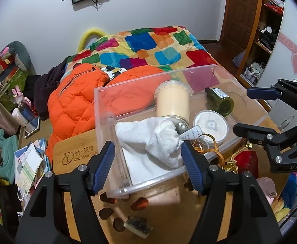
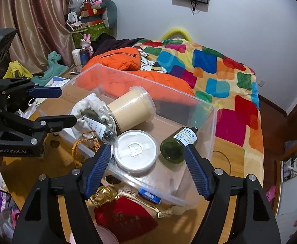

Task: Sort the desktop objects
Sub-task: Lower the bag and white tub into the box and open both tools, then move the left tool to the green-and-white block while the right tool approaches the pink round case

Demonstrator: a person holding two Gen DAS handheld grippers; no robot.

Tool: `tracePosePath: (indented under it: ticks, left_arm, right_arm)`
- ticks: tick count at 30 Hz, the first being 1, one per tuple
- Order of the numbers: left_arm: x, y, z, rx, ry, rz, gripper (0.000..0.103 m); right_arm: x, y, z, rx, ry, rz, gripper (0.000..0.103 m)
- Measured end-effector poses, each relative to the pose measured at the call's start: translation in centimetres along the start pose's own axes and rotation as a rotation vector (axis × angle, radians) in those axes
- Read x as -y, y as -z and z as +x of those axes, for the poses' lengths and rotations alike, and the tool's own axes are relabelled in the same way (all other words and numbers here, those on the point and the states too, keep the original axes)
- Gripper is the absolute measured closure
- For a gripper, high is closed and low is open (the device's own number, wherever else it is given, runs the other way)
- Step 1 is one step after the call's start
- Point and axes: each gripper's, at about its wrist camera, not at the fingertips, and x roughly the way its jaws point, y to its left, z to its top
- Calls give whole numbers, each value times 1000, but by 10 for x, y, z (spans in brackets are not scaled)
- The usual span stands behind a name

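Both the left gripper [image 1: 148,162] and the right gripper [image 2: 147,168] are spread wide and hold nothing. Just in front of the clear bin [image 2: 213,126], the red pouch [image 2: 126,217] lies on the surface [image 2: 221,158]. It looks soft and light; I would pinch its gathered golden neck.

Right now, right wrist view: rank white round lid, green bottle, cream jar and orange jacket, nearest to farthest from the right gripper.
1. white round lid, in the clear bin, just beyond the left finger of the right gripper.
2. green bottle, lying by the right finger; too close to call against the lid.
3. cream jar, tipped over, deeper in the bin.
4. orange jacket, on the bed behind.
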Motion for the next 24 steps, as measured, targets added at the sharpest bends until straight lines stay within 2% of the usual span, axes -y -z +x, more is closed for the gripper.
tracePosePath:
  ticks: [2,6,10,24]
  left_arm:
    - [-2,1,-5,10,-9,-9,29]
    - [-4,5,-19,42,-46,-21,27]
    - [-2,11,-29,61,-64,-24,19]
    - [-9,53,-58,90,-100,-75,14]
  right_arm:
    - [0,3,-5,7,3,-1,30]
    - [0,9,-15,23,12,1,26]
    - [1,13,-26,41,9,13,26]
    - [-11,44,-62,83,5,48,23]
